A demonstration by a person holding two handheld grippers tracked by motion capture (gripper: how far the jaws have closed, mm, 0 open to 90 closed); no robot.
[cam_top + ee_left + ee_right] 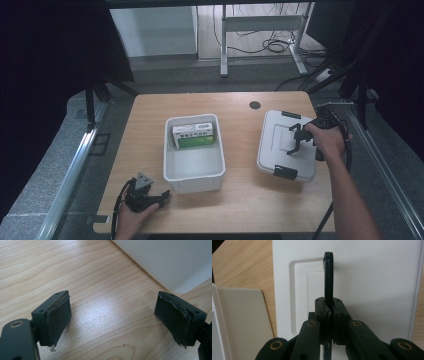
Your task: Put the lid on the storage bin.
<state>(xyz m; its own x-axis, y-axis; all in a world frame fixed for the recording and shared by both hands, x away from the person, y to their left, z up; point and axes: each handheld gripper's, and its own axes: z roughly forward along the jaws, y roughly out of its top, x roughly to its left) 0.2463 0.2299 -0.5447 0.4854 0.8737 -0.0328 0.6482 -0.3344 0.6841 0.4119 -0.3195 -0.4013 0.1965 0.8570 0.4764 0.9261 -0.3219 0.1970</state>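
An open white bin [197, 181] stands mid-table with a green and white box [195, 136] lying inside at its far end. To its right is the white lid [280, 145] with black latches. My right gripper [298, 137] is shut on the lid's black handle [328, 275], which is seen edge-on between the pads [330, 308] against the lid's top [374, 285]. My left gripper [159, 196] rests low by the bin's front left corner. Its jaws stand open over bare wood [113, 315], with the bin wall [170, 262] just beyond.
The wooden table [240, 205] has a round black cable hole [255, 105] at its far edge. Metal rails [70, 175] run along both sides. A desk frame and cables [270, 45] lie on the floor behind. The bin's side [239, 315] is close to the lid.
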